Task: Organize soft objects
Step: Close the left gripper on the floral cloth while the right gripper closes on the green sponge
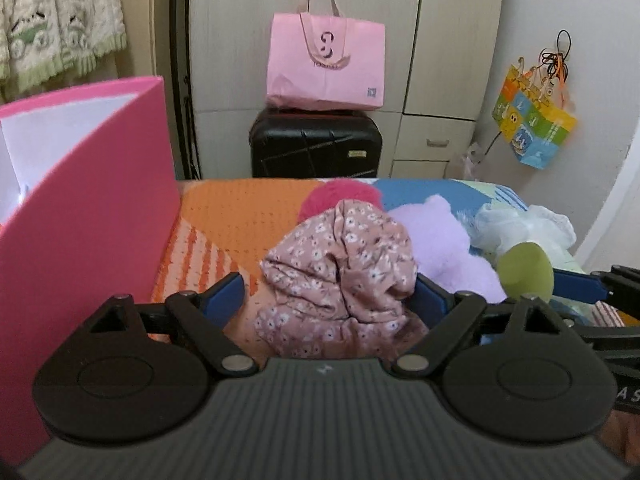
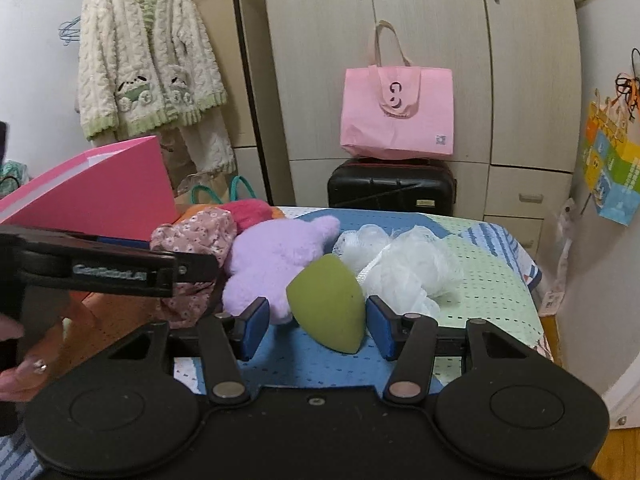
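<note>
A crumpled pink floral cloth (image 1: 340, 272) lies on the bed between the open fingers of my left gripper (image 1: 330, 300); it also shows in the right wrist view (image 2: 192, 236). A green teardrop sponge (image 2: 328, 304) lies between the open fingers of my right gripper (image 2: 318, 326), not squeezed; it shows in the left wrist view (image 1: 526, 272) too. Behind them lie a lilac plush toy (image 2: 276, 256), a red plush (image 2: 252, 210) and a white mesh bath pouf (image 2: 400, 264). A pink box (image 1: 80, 216) stands open at the left.
The bed carries a patchwork cover (image 2: 480, 272) in orange, blue and green. Beyond its far edge a black suitcase (image 2: 392, 186) holds a pink tote bag (image 2: 396, 112), against wardrobe doors (image 2: 440, 40). A fleece jacket (image 2: 148, 56) hangs at the left.
</note>
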Demonstrator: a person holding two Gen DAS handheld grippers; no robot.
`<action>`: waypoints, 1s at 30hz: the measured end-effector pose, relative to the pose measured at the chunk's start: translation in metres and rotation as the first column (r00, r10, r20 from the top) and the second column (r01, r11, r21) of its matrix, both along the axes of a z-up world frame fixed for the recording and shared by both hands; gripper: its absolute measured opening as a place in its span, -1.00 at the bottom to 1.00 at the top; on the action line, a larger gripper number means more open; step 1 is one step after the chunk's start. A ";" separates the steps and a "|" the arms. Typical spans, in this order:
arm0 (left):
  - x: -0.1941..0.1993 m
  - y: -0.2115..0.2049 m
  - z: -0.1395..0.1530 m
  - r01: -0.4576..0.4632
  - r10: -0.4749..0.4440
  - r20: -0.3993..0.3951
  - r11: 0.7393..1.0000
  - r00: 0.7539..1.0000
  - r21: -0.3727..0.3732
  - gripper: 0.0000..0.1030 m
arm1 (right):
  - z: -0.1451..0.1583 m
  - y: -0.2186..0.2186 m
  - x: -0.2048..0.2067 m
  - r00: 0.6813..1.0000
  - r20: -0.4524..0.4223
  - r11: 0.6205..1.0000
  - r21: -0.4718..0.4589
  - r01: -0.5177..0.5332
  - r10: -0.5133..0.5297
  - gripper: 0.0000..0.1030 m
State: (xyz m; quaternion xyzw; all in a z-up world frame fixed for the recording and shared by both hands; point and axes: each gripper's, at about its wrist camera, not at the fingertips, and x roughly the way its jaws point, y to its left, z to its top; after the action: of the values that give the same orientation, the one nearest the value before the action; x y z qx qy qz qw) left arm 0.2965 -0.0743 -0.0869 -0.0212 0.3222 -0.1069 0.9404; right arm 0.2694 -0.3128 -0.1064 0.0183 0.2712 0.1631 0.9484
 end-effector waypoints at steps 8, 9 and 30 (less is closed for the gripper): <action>0.001 -0.003 -0.007 0.000 0.001 -0.021 1.000 1.000 0.031 -0.05 | -0.002 -0.002 0.000 1.000 0.009 1.000 0.005 0.016 -0.017 -0.15; -0.001 -0.004 -0.007 -0.001 0.002 -0.015 0.999 1.000 0.044 -0.19 | -0.003 -0.003 0.000 1.000 0.007 1.000 0.011 0.017 -0.017 -0.15; -0.039 -0.003 0.007 0.050 -0.051 0.024 0.998 0.998 0.029 -0.62 | 0.007 -0.002 -0.025 0.998 0.046 0.999 0.003 0.034 -0.034 -0.16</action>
State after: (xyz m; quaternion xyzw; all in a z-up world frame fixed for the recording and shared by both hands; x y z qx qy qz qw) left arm 0.2577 -0.0772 -0.0802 0.0016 0.3126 -0.1262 0.9414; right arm 0.2446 -0.3146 -0.0995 0.0201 0.2487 0.1478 0.9570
